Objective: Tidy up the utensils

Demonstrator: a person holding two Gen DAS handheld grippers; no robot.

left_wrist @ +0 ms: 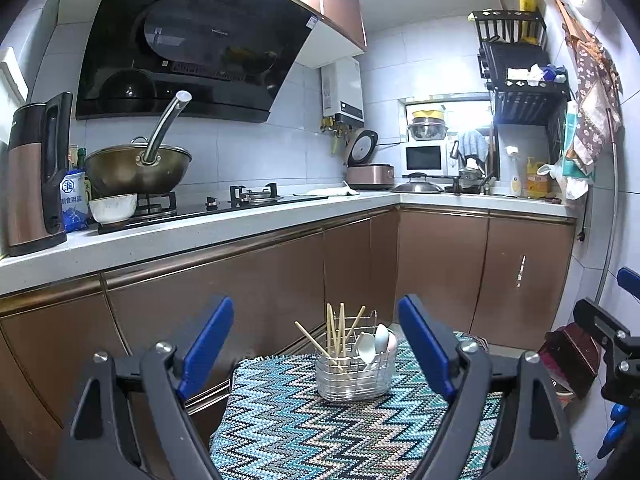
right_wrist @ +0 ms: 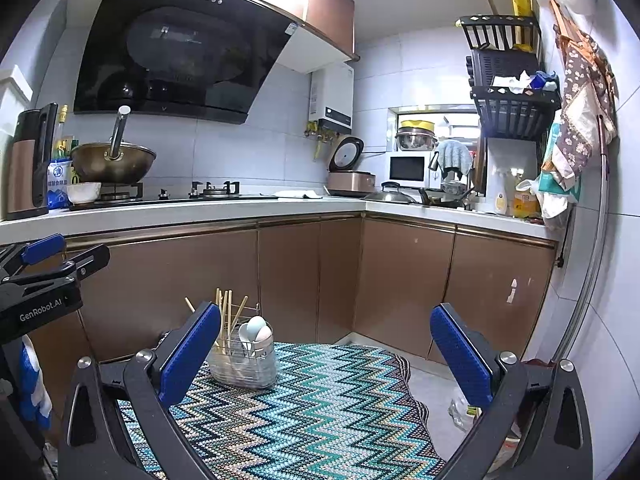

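Note:
A wire utensil holder (left_wrist: 355, 376) stands on a table covered with a zigzag cloth (left_wrist: 304, 428). Several wooden chopsticks (left_wrist: 335, 330) stick up on its left side and pale spoons (left_wrist: 376, 342) lean on its right side. My left gripper (left_wrist: 316, 332) is open, its blue pads apart on either side of the holder, which stands farther away. In the right wrist view the holder (right_wrist: 244, 364) sits behind the left finger. My right gripper (right_wrist: 326, 340) is open with nothing between its pads.
Brown cabinets (left_wrist: 248, 280) under a white L-shaped counter (left_wrist: 224, 220) lie beyond the table. A wok (left_wrist: 138, 170), a bowl (left_wrist: 113, 208) and a kettle (left_wrist: 36, 176) stand on the counter. A bag (right_wrist: 464, 412) lies on the floor at the right.

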